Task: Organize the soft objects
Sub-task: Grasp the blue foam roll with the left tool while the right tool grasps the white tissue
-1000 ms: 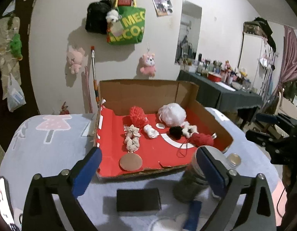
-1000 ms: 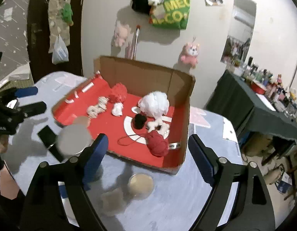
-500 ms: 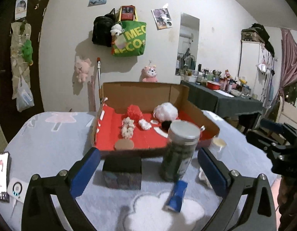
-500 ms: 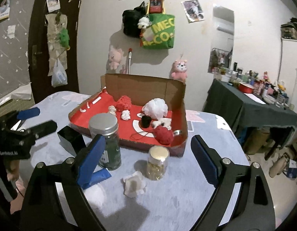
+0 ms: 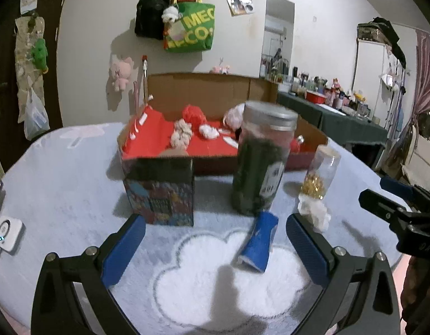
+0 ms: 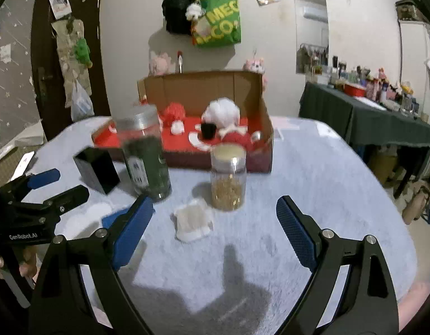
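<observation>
Your left gripper (image 5: pixel 215 240) hangs low over the pale blue plush table cover (image 5: pixel 61 184) with its blue-padded jaws spread and nothing between them. Your right gripper (image 6: pixel 215 217) is spread wide too, pinching nothing. The soft things, 1 white fluffy ball (image 6: pixel 223 110) and 1 red fluffy ball (image 6: pixel 174 111) among them, lie in the open cardboard box with the red floor (image 6: pixel 203 86). 1 small white fabric pad (image 6: pixel 193 220) lies just ahead of your right gripper, beside the small clear jar of gold bits (image 6: pixel 228 176). The tall dark-filled jar with a silver lid (image 5: pixel 261 156) stands beside the patterned dark box (image 5: pixel 161 189).
</observation>
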The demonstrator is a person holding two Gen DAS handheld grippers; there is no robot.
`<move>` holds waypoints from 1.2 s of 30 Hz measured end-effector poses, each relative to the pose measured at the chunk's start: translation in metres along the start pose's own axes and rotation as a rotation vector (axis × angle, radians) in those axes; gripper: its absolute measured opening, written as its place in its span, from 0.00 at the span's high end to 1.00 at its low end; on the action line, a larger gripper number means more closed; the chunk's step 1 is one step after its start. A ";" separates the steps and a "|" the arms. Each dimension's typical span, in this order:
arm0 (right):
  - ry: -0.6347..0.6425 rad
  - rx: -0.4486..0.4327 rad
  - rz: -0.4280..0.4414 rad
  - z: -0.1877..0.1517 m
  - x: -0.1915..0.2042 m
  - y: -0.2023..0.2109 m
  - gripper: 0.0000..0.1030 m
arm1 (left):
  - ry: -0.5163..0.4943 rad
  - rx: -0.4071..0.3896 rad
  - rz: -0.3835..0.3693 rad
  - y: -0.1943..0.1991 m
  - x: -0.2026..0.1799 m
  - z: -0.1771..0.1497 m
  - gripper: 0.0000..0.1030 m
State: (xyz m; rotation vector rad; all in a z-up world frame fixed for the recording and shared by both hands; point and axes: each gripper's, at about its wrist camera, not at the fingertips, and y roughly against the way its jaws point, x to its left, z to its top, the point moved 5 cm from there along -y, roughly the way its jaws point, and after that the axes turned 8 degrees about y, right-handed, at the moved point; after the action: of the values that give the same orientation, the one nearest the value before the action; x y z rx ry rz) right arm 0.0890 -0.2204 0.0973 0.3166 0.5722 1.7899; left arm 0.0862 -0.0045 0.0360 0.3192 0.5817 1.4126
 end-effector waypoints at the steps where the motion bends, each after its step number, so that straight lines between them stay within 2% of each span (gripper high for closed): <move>1: -0.001 0.009 0.002 -0.003 0.000 -0.003 0.12 | 0.002 0.009 -0.001 -0.003 0.000 -0.003 0.00; 10: 0.026 0.095 0.044 -0.015 -0.003 -0.028 0.12 | -0.005 0.110 -0.027 -0.025 -0.005 -0.014 0.00; 16: 0.045 0.160 0.147 -0.014 0.001 -0.048 0.12 | -0.046 0.167 -0.041 -0.038 -0.013 -0.016 0.02; 22: 0.078 0.191 0.203 -0.012 0.005 -0.063 0.13 | -0.112 0.215 -0.057 -0.050 -0.024 -0.018 0.19; 25: 0.100 0.208 0.222 -0.012 0.009 -0.071 0.32 | -0.142 0.249 -0.068 -0.059 -0.029 -0.021 0.36; 27: 0.105 0.241 0.253 -0.015 0.013 -0.079 0.55 | -0.152 0.267 -0.095 -0.063 -0.032 -0.023 0.45; 28: 0.106 0.254 0.267 -0.016 0.015 -0.082 0.63 | -0.159 0.262 -0.106 -0.062 -0.032 -0.023 0.49; 29: 0.109 0.261 0.275 -0.018 0.017 -0.084 0.69 | -0.166 0.267 -0.130 -0.061 -0.034 -0.023 0.62; 30: 0.119 0.258 0.278 -0.019 0.020 -0.084 0.72 | -0.172 0.274 -0.155 -0.060 -0.036 -0.023 0.75; 32: 0.138 0.248 0.285 -0.020 0.026 -0.081 0.80 | -0.186 0.281 -0.175 -0.058 -0.039 -0.024 0.79; 36: 0.128 0.216 0.310 -0.014 0.035 -0.071 0.81 | -0.166 0.292 -0.217 -0.053 -0.040 -0.020 0.79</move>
State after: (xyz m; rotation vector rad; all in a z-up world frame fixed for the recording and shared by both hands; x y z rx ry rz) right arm 0.1302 -0.1748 0.0447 0.4604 0.8474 2.0602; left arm 0.1173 -0.0540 -0.0015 0.5825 0.6653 1.0815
